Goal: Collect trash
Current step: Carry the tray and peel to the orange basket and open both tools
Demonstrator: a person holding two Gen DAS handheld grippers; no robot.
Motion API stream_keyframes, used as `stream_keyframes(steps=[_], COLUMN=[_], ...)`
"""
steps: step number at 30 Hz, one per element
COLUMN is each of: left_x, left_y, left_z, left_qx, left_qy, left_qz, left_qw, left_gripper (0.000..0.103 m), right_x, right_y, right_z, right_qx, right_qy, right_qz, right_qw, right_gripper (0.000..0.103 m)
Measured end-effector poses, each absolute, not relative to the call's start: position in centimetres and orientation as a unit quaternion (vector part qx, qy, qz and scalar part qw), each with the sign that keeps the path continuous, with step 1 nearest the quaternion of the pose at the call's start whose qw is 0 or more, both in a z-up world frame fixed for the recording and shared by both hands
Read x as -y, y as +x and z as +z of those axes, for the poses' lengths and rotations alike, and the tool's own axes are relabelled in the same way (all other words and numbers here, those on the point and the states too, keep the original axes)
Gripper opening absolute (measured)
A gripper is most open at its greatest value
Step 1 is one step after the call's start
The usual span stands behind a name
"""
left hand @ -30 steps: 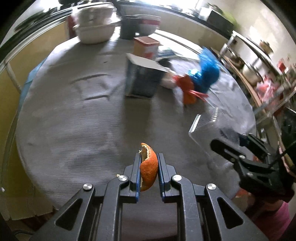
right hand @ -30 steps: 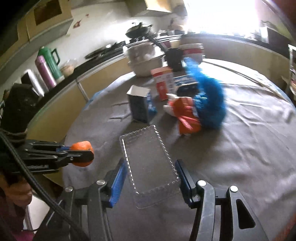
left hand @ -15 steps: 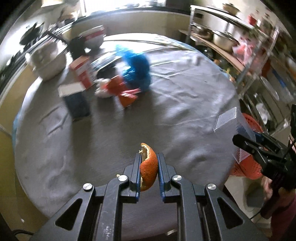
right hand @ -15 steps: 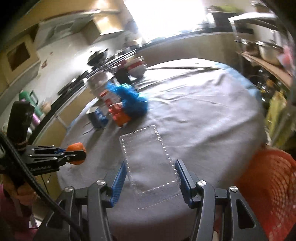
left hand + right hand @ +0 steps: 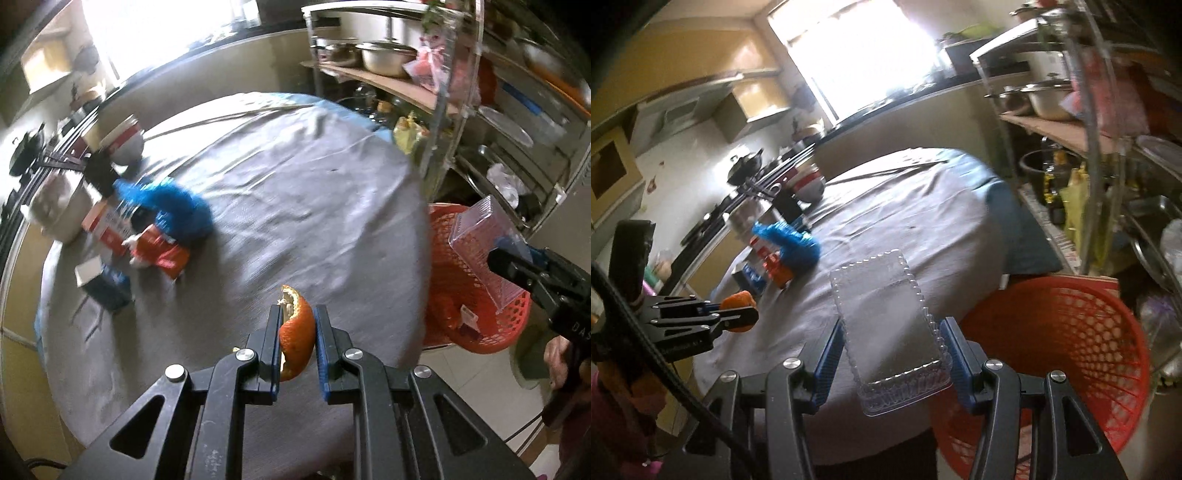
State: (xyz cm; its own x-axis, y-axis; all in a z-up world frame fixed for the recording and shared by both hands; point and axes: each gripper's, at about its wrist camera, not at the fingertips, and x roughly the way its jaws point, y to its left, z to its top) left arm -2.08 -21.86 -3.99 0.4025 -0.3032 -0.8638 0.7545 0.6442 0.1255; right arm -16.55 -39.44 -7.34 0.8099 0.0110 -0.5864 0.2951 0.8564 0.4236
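My left gripper point(image 5: 295, 314) is shut on a curl of orange peel point(image 5: 295, 332), held above the near edge of the round grey-clothed table point(image 5: 314, 206). My right gripper point(image 5: 892, 328) is shut on a clear plastic tray point(image 5: 886, 317), held by its long sides. In the left wrist view that clear tray point(image 5: 484, 243) hangs over the red mesh basket point(image 5: 454, 288) beside the table. From the right wrist, the red basket point(image 5: 1082, 350) lies low right, and the left gripper point(image 5: 738, 314) with the peel point(image 5: 738, 301) shows at the left.
On the table's far left lie a blue plastic bag point(image 5: 170, 206), a red wrapper point(image 5: 162, 254), a small blue carton point(image 5: 103, 284), a red-and-white box point(image 5: 107, 221) and bowls point(image 5: 125, 140). A metal rack with pots and pans point(image 5: 388, 59) stands right of the basket.
Both grippers have swung to the right with their loads, away from the clutter. The red basket has come into view, and the clear tray now hangs above it.
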Motion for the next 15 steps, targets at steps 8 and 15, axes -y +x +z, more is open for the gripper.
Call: stream_keyframes(steps=[8, 15], left_x=[26.3, 29.1], left_y=[-4.9, -6.9], left_z=[-3.7, -4.2], left_qx=[-0.403, -0.384], left_qy=[0.289, 0.305], left_qz=[-0.362, -0.382], left_qw=[0.789, 0.783], left_gripper=[0.017, 0.017], right_x=[42.5, 44.4], right_y=[-20.0, -22.0], right_z=[-8.4, -9.0], right_qx=[-0.287, -0.274], right_qy=[0.282, 0.306], right_qz=[-0.118, -0.14], right_qw=[0.908, 0.901], right_gripper=[0.056, 0.056])
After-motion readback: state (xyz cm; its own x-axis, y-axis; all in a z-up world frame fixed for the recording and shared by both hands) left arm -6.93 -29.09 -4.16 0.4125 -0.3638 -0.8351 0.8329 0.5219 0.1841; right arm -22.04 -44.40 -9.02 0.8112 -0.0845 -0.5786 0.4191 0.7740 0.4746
